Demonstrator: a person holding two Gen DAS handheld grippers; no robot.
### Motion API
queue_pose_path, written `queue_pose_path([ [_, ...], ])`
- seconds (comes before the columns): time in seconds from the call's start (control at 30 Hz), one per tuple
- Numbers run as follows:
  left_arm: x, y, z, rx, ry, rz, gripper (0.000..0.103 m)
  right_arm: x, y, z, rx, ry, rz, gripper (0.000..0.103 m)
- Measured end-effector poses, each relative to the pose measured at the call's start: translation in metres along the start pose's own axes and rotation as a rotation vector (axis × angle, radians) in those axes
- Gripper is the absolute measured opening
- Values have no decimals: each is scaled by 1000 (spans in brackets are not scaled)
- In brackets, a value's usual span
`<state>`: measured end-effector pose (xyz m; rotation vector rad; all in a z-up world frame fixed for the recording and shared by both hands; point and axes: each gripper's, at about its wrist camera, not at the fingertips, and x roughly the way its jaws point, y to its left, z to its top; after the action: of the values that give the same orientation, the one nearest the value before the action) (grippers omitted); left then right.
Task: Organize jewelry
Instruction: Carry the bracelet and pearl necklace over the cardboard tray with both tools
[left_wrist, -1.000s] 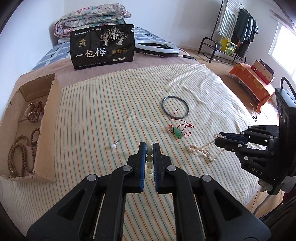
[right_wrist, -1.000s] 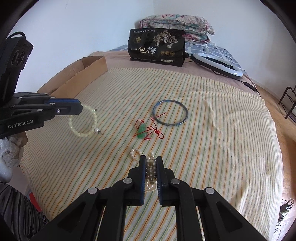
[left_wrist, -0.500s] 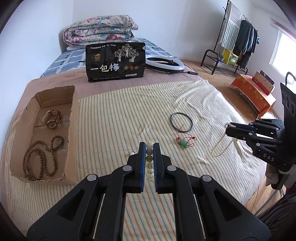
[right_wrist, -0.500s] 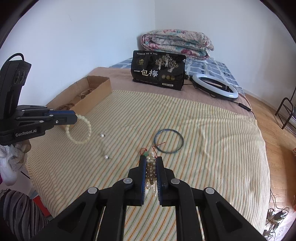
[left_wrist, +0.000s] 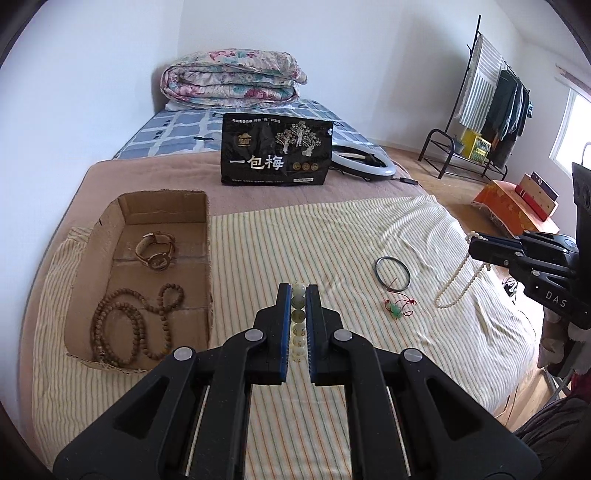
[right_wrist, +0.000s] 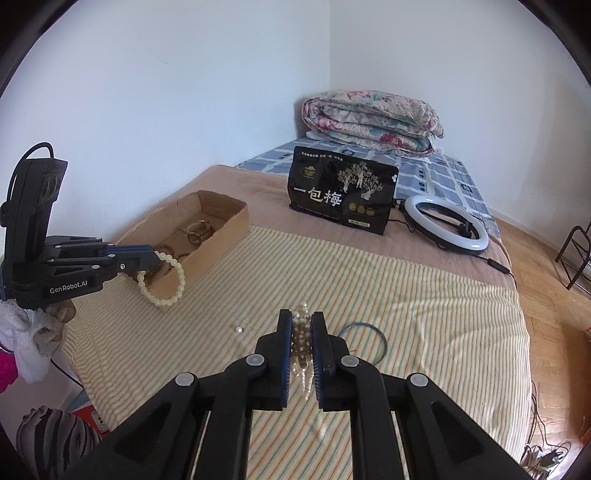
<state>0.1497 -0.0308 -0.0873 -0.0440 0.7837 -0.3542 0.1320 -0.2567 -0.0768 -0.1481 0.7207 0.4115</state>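
The bed (left_wrist: 295, 236) carried a box (left_wrist: 205, 236) that already held a watch (left_wrist: 157, 251) and brown beads (left_wrist: 125, 325). Right of the box, a bangle (left_wrist: 392, 269), a green pendant (left_wrist: 398, 309) and what looked like a loose pearl (right_wrist: 239, 328) lay unsorted. The right gripper (right_wrist: 301, 332) had its fingers clamped on a necklace (left_wrist: 458, 280), dangling well right of the box. The left gripper (left_wrist: 298, 306) pinched a pale bracelet (right_wrist: 162, 280), hanging just beside the box. Roughly half was left.
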Motion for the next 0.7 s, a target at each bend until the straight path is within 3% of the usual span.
queue_pose_path([
  [0.3, -19, 47, 10, -50, -39, 49, 5, 10, 28, 41, -25, -43, 50, 8],
  [0.7, -27, 104, 13, -109, -53, 118, 5, 52, 72, 96, -45, -57, 151, 8],
])
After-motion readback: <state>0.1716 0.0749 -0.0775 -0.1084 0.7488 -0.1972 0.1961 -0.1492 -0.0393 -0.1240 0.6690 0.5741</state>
